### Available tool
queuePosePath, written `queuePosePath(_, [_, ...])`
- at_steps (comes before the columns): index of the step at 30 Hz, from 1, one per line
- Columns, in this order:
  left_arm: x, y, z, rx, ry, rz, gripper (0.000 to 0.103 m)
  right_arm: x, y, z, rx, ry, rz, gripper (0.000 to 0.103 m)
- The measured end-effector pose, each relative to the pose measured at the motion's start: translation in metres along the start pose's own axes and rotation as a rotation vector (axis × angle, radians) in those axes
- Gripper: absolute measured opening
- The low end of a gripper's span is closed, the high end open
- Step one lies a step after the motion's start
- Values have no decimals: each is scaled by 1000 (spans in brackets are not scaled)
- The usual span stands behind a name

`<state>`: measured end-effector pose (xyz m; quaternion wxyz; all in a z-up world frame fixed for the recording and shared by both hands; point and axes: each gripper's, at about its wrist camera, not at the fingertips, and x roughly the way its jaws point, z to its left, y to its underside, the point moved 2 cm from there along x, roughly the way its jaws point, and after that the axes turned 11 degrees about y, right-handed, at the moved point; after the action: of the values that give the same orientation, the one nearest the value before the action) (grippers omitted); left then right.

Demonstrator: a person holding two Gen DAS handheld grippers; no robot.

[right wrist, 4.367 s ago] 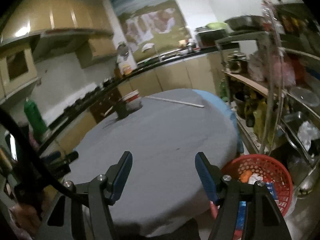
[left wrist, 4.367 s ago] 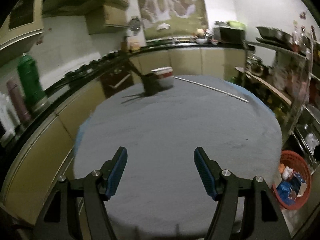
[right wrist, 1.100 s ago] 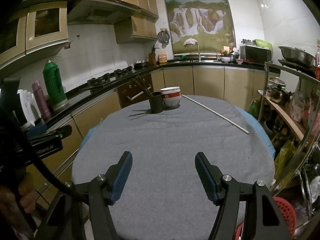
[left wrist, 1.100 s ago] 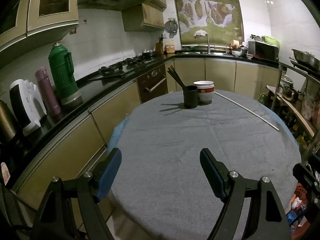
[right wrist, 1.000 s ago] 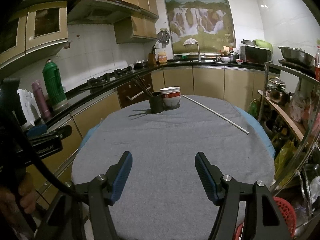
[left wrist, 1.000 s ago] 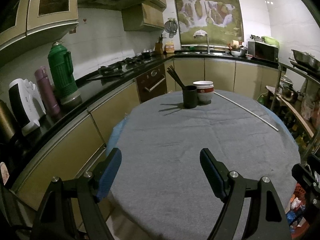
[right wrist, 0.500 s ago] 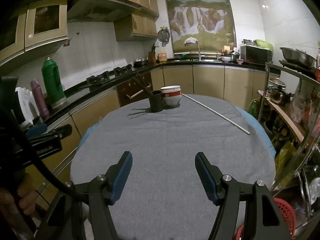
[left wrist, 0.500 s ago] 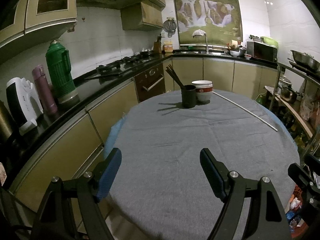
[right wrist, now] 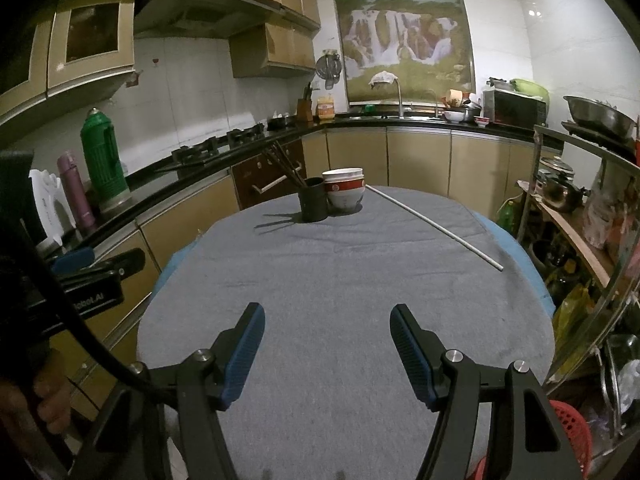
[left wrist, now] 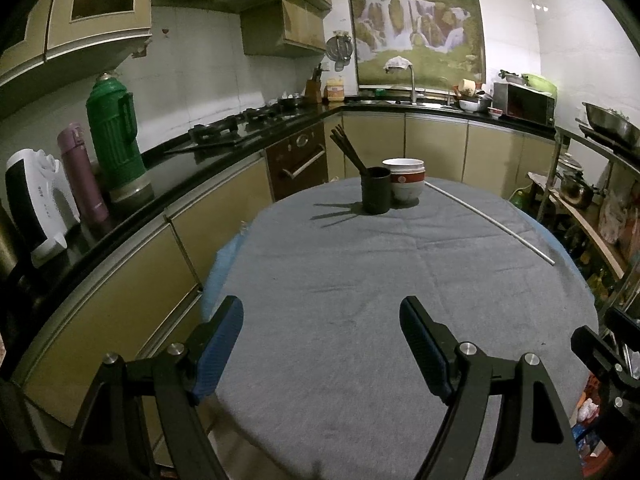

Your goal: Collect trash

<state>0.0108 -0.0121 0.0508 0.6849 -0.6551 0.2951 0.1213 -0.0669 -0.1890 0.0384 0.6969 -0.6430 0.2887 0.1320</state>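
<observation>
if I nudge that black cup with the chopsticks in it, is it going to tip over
Possibly. The black cup is narrow and upright, and its chopsticks lean out to one side, so it is likely top-heavy that way. The cloth-covered table may grip its base, favouring tipping over sliding. The bowls right beside it might brace it.

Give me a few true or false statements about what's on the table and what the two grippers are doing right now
1. Both grippers hold nothing. True: the left gripper and right gripper have only the grey tablecloth between their fingers.
2. The dark cup holds chopsticks. True.
3. The stacked bowls sit far from the cup. False: they stand right beside it.
4. The thin white rod stands upright in the cup. False: it lies flat on the cloth.
5. The red basket sits on the table. False: it is below the table edge.
</observation>
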Motion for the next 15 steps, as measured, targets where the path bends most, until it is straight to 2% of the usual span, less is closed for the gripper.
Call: queuePosePath(15, [7,0,-6,7,16,2,81,8,-2,3,-4,8,12,69])
